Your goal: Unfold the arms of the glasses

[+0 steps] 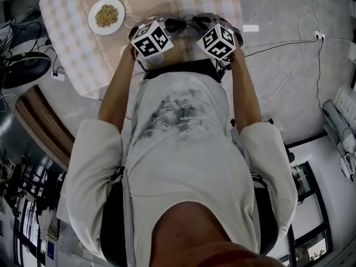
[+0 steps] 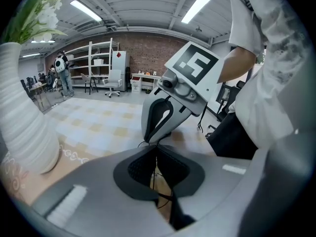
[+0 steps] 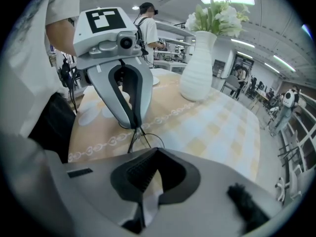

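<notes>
The left hand-held gripper [image 2: 157, 149] pinches the thin wire glasses [image 3: 143, 139] over the surface [image 3: 217, 127], well apart from the white vase [image 3: 197, 68]. The right hand-held gripper [image 3: 157, 151], jaws pressed together, points at them, equally clear of the vase.

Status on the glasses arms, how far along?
Done: the left gripper and the right gripper are each shut on the thin wire glasses, facing each other. In hand: that two-sided pinch. Left: opening the arms. No arm shows as unfolded, though the wire is too fine to read the hinges.
</notes>
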Demonstrator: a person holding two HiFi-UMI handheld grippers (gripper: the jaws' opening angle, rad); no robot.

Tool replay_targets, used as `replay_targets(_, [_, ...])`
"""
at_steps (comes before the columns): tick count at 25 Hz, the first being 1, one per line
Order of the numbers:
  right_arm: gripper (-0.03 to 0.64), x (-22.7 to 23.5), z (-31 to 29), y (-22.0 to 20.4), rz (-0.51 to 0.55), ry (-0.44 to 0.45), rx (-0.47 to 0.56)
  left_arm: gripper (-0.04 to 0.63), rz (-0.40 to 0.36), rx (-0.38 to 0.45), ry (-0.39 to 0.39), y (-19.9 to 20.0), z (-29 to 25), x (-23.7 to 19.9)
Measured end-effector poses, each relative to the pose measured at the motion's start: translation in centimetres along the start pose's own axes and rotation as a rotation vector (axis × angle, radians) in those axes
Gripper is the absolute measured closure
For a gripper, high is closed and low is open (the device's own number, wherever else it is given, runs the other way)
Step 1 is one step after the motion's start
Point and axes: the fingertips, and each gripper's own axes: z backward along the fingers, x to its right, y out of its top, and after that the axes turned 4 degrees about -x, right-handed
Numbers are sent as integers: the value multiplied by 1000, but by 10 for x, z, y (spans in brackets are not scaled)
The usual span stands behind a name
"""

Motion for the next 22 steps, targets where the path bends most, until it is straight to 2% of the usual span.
replay_targets(18, [600,0,-1,0,2,-29,-17,577,-11,48,33,3,14,10])
replay_targets(22, [600,0,-2,1,18,-43,-23,580,29,91,64,5,27,2])
